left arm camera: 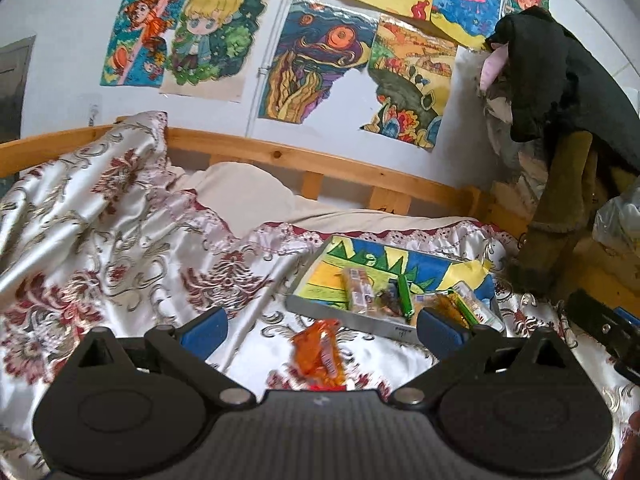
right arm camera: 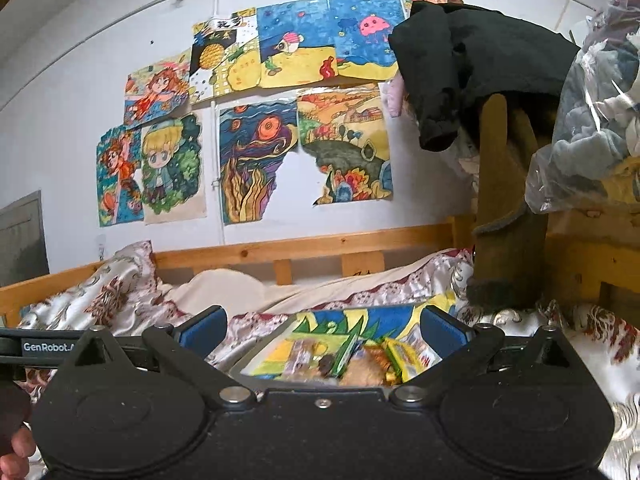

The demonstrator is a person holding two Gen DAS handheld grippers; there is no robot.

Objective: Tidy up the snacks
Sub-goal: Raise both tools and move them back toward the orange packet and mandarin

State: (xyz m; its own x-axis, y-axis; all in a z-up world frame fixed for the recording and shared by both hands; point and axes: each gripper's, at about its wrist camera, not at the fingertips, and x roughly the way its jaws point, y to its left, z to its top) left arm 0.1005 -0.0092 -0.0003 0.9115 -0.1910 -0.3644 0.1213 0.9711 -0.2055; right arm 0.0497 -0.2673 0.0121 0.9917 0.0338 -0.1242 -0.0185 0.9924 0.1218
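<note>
An orange snack packet (left arm camera: 320, 354) lies on the patterned bedspread, between and just ahead of my left gripper (left arm camera: 320, 330), whose blue-padded fingers stand wide open with nothing held. Beyond it, a shallow grey tray (left arm camera: 344, 316) lined with a colourful drawing holds several snacks, among them a green stick pack (left arm camera: 405, 294). In the right wrist view the same tray (right arm camera: 256, 354) sits directly under my right gripper (right arm camera: 322, 330), open and empty, with green and yellow packets (right arm camera: 394, 354) inside.
A wooden bed rail (left arm camera: 304, 158) runs behind the rumpled floral bedspread (left arm camera: 100, 216). Dark clothes hang over a wooden post (right arm camera: 508, 200) at the right, beside a plastic bag of fabric (right arm camera: 592, 120). Drawings cover the wall. The other gripper (left arm camera: 608, 328) shows at the right edge.
</note>
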